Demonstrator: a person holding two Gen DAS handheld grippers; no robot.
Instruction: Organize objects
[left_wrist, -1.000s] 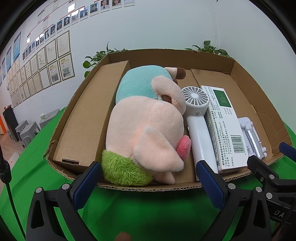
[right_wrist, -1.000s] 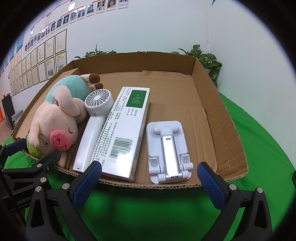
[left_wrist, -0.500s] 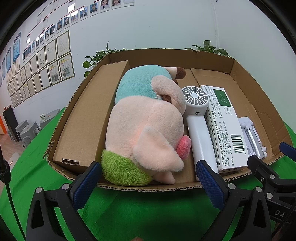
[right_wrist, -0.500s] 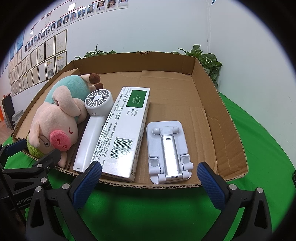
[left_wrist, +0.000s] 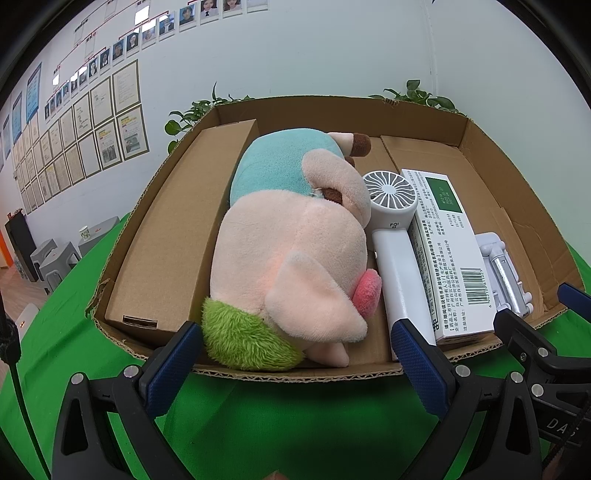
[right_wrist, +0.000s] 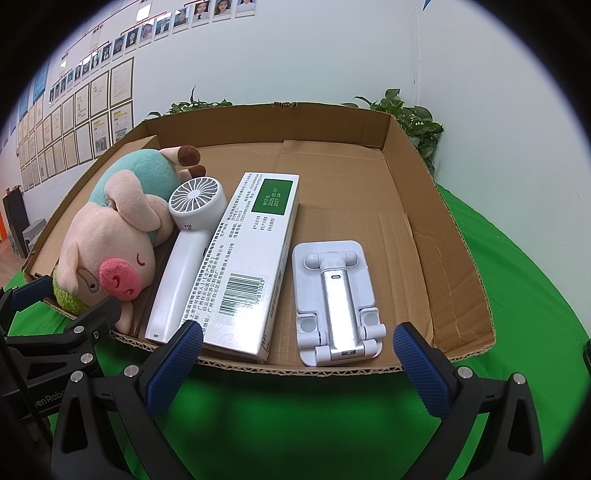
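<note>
Cardboard tray (right_wrist: 424, 206) holds the plush pig (left_wrist: 295, 243), fan (right_wrist: 184, 254), box (right_wrist: 255, 258) and stand (right_wrist: 336, 295) in a row; both grippers' fingers (left_wrist: 173, 365) gape empty, presumably finished.

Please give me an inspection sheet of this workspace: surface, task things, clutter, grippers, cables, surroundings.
Surface: green cloth under a cardboard tray.
Job's things: plush pig, handheld fan, white carton and folding stand lie side by side in the tray; brown box at its left.
Clutter: nothing seen.
Grippers: left hand-held gripper and right hand-held gripper open, empty, before the tray.
Cables: black cable at left edge.
Surroundings: framed papers, plants.
</note>
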